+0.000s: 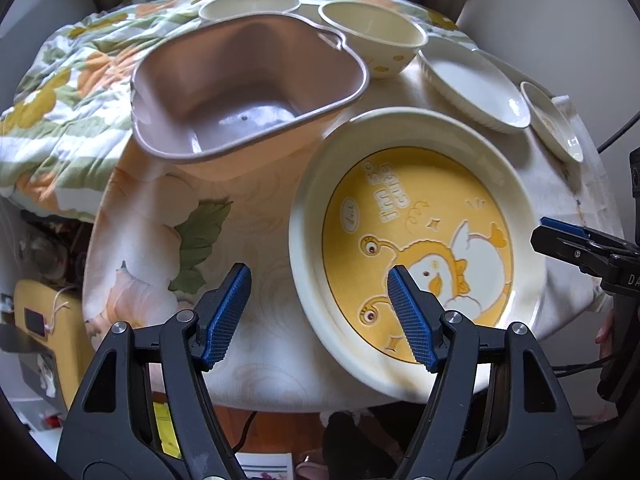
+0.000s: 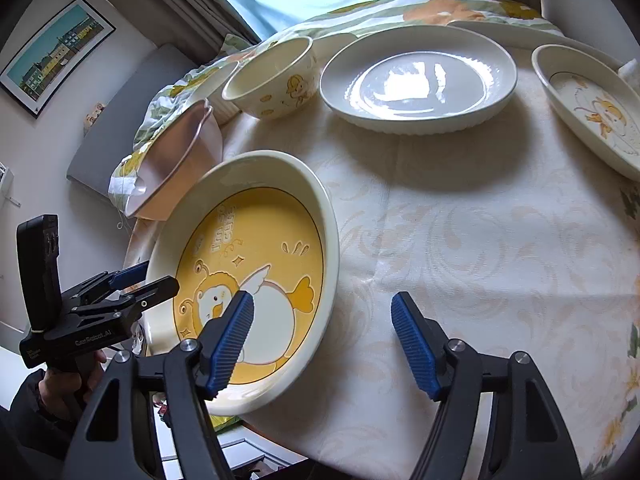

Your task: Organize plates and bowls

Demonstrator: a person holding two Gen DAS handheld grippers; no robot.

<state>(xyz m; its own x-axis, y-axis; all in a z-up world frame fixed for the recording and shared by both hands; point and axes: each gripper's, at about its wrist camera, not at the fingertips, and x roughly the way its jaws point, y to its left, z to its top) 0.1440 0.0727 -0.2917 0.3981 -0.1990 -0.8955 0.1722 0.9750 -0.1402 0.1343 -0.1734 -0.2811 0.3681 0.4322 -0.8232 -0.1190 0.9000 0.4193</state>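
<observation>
both claws stand released, pads clear of everything. the left gripper [image 1: 320, 316] straddles the near left rim of the yellow duck plate [image 1: 416, 248], one pad over the plate, the other over the tablecloth [image 1: 160, 248]. the right gripper [image 2: 322, 340] straddles its right rim the same way. the plate lies at the table's front edge, just beside the pink basin [image 1: 240, 92]; a duck bowl [image 2: 272, 76], a plain white plate [image 2: 416, 80] and a pale duck plate [image 2: 592, 108] sit further back

At the right edge of the right wrist view, the small duck dish [image 2: 592, 108] was cut off. In the left wrist view, the pink tub [image 1: 248, 88] hid part of a far bowl [image 1: 248, 6].
</observation>
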